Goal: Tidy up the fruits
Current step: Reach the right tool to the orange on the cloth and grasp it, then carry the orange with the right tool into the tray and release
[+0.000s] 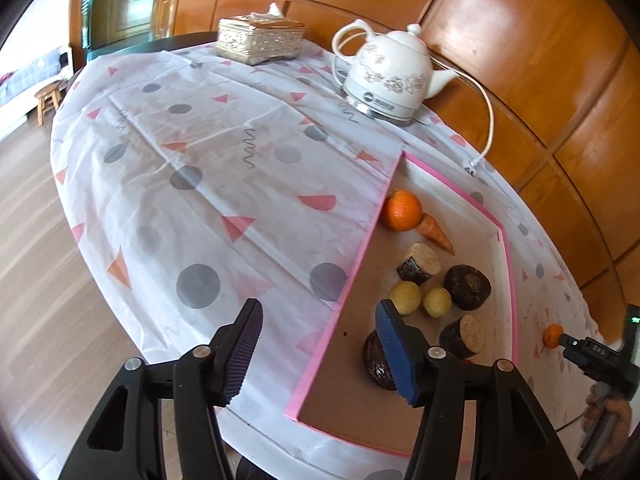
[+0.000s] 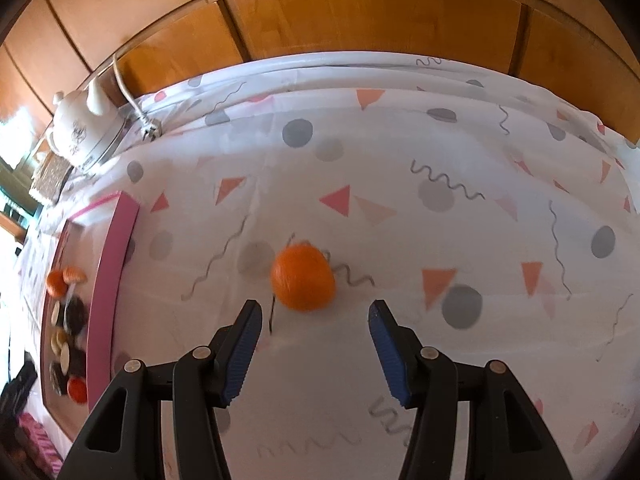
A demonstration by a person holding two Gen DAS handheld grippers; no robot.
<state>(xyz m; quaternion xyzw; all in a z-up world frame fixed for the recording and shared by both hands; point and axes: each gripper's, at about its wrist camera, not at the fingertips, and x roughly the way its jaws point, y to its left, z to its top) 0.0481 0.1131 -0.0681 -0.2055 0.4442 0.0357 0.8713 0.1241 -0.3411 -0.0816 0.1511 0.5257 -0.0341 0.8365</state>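
Note:
A pink-rimmed tray [image 1: 507,264] lies on the patterned tablecloth. It holds an orange [image 1: 402,211], a carrot [image 1: 436,233], two small yellow fruits [image 1: 405,298] and several dark-skinned chunks with pale cut faces [image 1: 467,287]. My left gripper [image 1: 319,306] hangs open above the tray's left rim, with nothing between its fingers. A loose orange [image 2: 303,278] with a stem sits on the cloth to the right of the tray [image 2: 108,280]. My right gripper [image 2: 315,305] is open just short of it, one finger to each side, pads apart from it. The left wrist view shows that orange [image 1: 552,336] at the right gripper's tip.
A white electric kettle [image 1: 390,76] stands at the back, its cord and plug [image 1: 472,166] trailing on the cloth near the tray's far corner. A cream tissue box [image 1: 260,40] sits behind it. Wooden wall panels [image 2: 360,20] border the table's far side. A person's hand [image 1: 608,412] holds the right gripper.

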